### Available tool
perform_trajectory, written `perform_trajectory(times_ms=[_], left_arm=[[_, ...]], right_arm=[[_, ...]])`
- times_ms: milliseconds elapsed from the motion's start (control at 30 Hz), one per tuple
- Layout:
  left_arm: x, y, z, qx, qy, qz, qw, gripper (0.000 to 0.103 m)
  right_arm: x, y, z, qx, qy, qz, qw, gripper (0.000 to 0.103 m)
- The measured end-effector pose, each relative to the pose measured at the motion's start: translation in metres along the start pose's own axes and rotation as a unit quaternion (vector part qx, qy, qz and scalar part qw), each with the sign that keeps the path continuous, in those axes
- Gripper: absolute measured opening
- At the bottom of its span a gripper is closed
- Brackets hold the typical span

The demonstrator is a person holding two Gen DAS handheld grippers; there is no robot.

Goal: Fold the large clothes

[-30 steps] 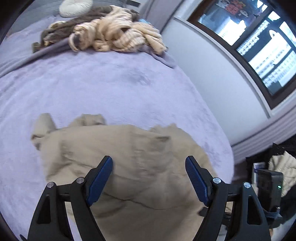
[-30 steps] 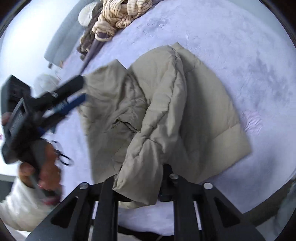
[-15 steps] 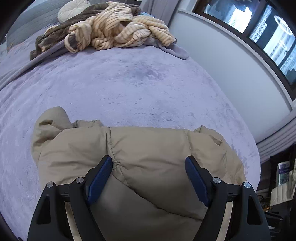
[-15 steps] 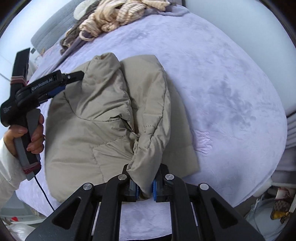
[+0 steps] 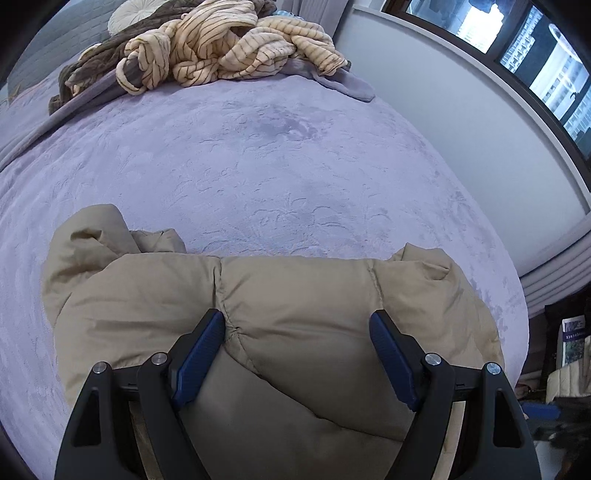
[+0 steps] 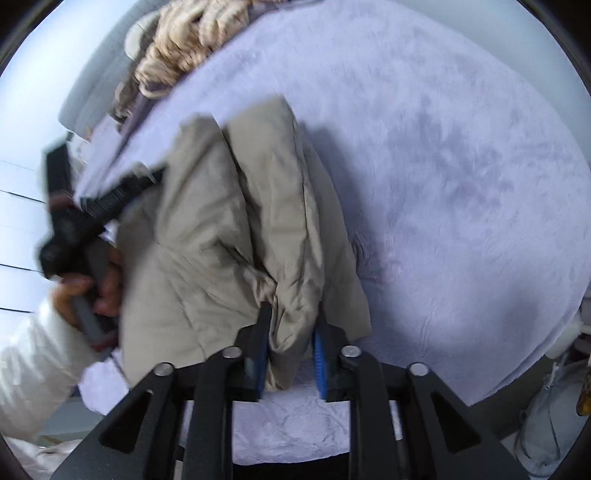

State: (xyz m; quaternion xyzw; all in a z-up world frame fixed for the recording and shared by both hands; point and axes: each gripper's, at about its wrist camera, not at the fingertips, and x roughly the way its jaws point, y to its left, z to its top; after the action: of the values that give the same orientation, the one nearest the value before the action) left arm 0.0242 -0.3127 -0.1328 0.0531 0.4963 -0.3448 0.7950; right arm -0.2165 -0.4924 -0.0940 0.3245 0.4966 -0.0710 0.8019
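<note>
A beige puffer jacket (image 5: 303,295) lies partly folded on the purple bed cover (image 5: 258,155). My left gripper (image 5: 297,321) hovers over the jacket's near part, its blue pads wide apart, so it is open and holds nothing. In the right wrist view the jacket (image 6: 207,229) shows a thick folded edge running down between the fingers of my right gripper (image 6: 291,314). Those jaws are opening, with the fold loose between the pads. The left gripper (image 6: 110,199), held by a hand (image 6: 85,291) in a white sleeve, sits at the jacket's left side.
A heap of striped cream and brown bedding (image 5: 221,48) and a round cushion (image 5: 129,14) lie at the bed's far end. A white wall (image 5: 461,122) and dark window (image 5: 535,48) run along the right. Clutter (image 5: 569,354) stands beside the bed at lower right.
My right gripper's jaws have parted from the jacket fold they were clamping, after carrying it across. The left gripper came down closer over the jacket, then held still.
</note>
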Motion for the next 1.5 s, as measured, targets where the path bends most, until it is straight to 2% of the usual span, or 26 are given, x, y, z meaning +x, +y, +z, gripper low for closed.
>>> perform_trajectory(times_ms=[33, 133, 167, 267, 300, 367, 400, 467, 567, 667, 767, 833, 933, 1100, 1133, 1167, 1267, 1300, 1367, 1400, 1500], left_arm=[[-0.001, 0.001, -0.001, -0.001, -0.001, -0.001, 1.0000, 0.081], [-0.001, 0.000, -0.001, 0.001, -0.001, 0.002, 1.0000, 0.081], [-0.002, 0.002, -0.001, 0.000, -0.002, 0.001, 1.0000, 0.081], [-0.005, 0.007, -0.002, -0.003, -0.003, -0.002, 1.0000, 0.081], [-0.006, 0.008, -0.002, -0.004, -0.002, -0.003, 1.0000, 0.081], [-0.006, 0.007, -0.001, -0.004, -0.003, 0.002, 1.0000, 0.081], [-0.005, 0.007, -0.001, -0.003, -0.003, 0.005, 1.0000, 0.081], [-0.002, 0.004, 0.000, 0.000, 0.000, 0.011, 0.9999, 0.081], [0.002, -0.006, 0.000, 0.018, 0.011, 0.024, 0.9995, 0.081], [-0.009, -0.005, 0.002, 0.011, 0.017, 0.021, 0.9996, 0.081], [-0.039, 0.008, -0.003, -0.008, 0.010, 0.011, 0.9999, 0.081], [-0.060, 0.019, -0.013, -0.014, 0.007, 0.014, 0.9998, 0.081], [-0.080, 0.031, -0.036, -0.031, 0.026, 0.017, 0.9991, 0.081], [-0.083, 0.032, -0.085, -0.051, 0.070, 0.034, 0.9957, 0.082], [-0.081, 0.031, -0.093, -0.055, 0.075, 0.036, 0.9950, 0.090], [-0.080, 0.030, -0.100, -0.062, 0.078, 0.035, 0.9944, 0.092], [-0.079, 0.027, -0.112, -0.078, 0.076, 0.039, 0.9932, 0.092], [-0.080, 0.028, -0.114, -0.084, 0.075, 0.040, 0.9928, 0.092], [-0.081, 0.028, -0.116, -0.099, 0.071, 0.040, 0.9917, 0.092], [-0.081, 0.029, -0.117, -0.105, 0.069, 0.041, 0.9912, 0.092], [-0.082, 0.029, -0.121, -0.117, 0.065, 0.042, 0.9901, 0.093]], right_arm=[[-0.008, 0.004, 0.011, -0.005, -0.015, 0.021, 1.000, 0.064], [-0.001, 0.017, 0.048, -0.012, -0.019, 0.075, 0.997, 0.065], [0.007, 0.024, 0.059, -0.011, -0.016, 0.080, 0.997, 0.065], [0.051, 0.032, 0.095, 0.016, 0.009, 0.104, 0.994, 0.064], [0.065, 0.032, 0.103, 0.030, 0.018, 0.109, 0.993, 0.062], [0.094, 0.033, 0.116, 0.046, 0.042, 0.115, 0.991, 0.036], [0.106, 0.033, 0.118, 0.046, 0.053, 0.084, 0.994, 0.017], [0.123, 0.031, 0.119, 0.039, 0.063, 0.052, 0.996, 0.010], [0.139, 0.018, 0.108, 0.041, 0.077, 0.044, 0.995, 0.005], [0.147, 0.014, 0.104, 0.053, 0.083, 0.048, 0.994, 0.005], [0.148, 0.019, 0.104, 0.041, 0.083, 0.042, 0.995, 0.005], [0.149, 0.018, 0.106, 0.040, 0.083, 0.045, 0.995, 0.005], [0.145, 0.012, 0.100, 0.042, 0.081, 0.054, 0.994, 0.006], [0.134, 0.009, 0.099, 0.055, 0.087, 0.077, 0.992, 0.007], [0.129, 0.012, 0.099, 0.049, 0.088, 0.077, 0.992, 0.009], [0.124, 0.014, 0.100, 0.042, 0.090, 0.077, 0.992, 0.012], [0.102, 0.025, 0.095, 0.010, 0.097, 0.080, 0.992, 0.012], [0.093, 0.028, 0.091, -0.004, 0.099, 0.083, 0.992, 0.014], [0.076, 0.034, 0.081, -0.032, 0.100, 0.082, 0.991, 0.028], [0.069, 0.037, 0.075, -0.045, 0.100, 0.079, 0.991, 0.041], [0.055, 0.043, 0.054, -0.085, 0.108, 0.057, 0.989, 0.042]])
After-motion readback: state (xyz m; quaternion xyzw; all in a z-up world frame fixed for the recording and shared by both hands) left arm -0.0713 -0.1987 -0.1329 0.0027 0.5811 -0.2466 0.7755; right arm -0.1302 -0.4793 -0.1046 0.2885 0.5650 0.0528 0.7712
